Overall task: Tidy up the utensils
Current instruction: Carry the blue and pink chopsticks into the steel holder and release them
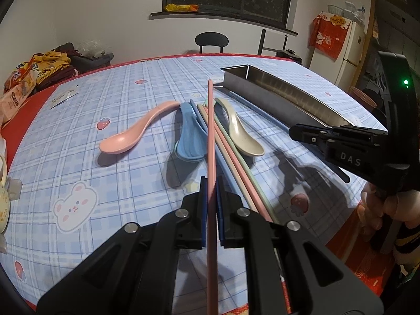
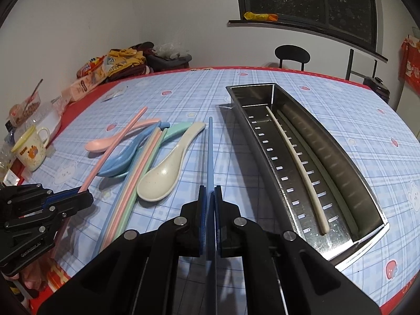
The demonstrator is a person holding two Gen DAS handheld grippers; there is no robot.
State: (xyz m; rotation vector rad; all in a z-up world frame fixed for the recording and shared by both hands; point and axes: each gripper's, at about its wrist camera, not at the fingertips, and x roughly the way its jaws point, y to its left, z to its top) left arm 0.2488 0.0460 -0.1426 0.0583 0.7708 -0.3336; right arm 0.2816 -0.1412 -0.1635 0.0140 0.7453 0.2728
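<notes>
The left gripper (image 1: 210, 199) is clamped on a long pink plastic chopstick (image 1: 210, 136) and the right gripper (image 2: 210, 199) on a long blue plastic chopstick (image 2: 210, 152), both held low, so either could pivot or slip out. Each runs lengthwise away from its jaws, tip raised above the pile of pastel spoons and chopsticks (image 2: 147, 157), beside the slotted steel tray (image 2: 367, 197)

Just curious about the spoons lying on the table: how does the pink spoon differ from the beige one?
The pink spoon is pale pink; the beige spoon is cream with fine speckles. The pink spoon lies at the far left of the pile, apart from the steel tray; the beige spoon lies nearest the tray. Both are short, curved soup spoons resting bowl-up on the checked tablecloth.
</notes>
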